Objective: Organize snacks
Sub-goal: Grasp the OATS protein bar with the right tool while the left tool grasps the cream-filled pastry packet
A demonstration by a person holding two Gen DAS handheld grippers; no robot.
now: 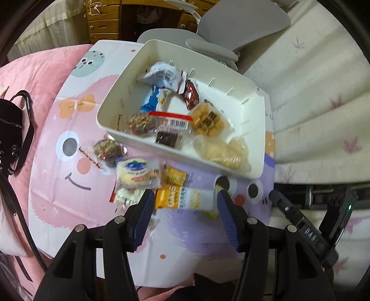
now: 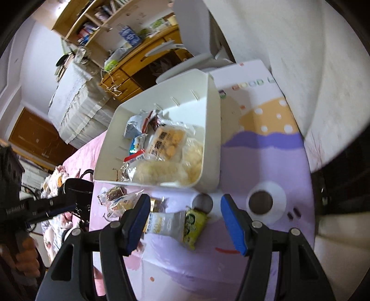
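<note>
Both tongs stood wide apart, gripping nothing. Left tongs [image 1: 185, 196], with ribbed blue pads, straddled a long glossy orange-and-white wrapper [image 1: 182, 198] lying on the worktop [image 1: 57, 196], a smooth cartoon-printed pink and lilac sheet. Right tongs [image 2: 185, 208] hovered low over that wrapper's pale end and a crinkly green packet [image 2: 193, 225]. Just beyond, a rigid white rectangular bin [image 1: 111, 101] with slotted walls held crumpled foil and clear snack packs [image 1: 208, 120]; a round blue-topped cake pack [image 1: 135, 173] lay outside, near its front wall.

wooden desk [image 2: 148, 58] with drawers, grey chair [image 1: 242, 20], pink bedding [image 1: 34, 69].
</note>
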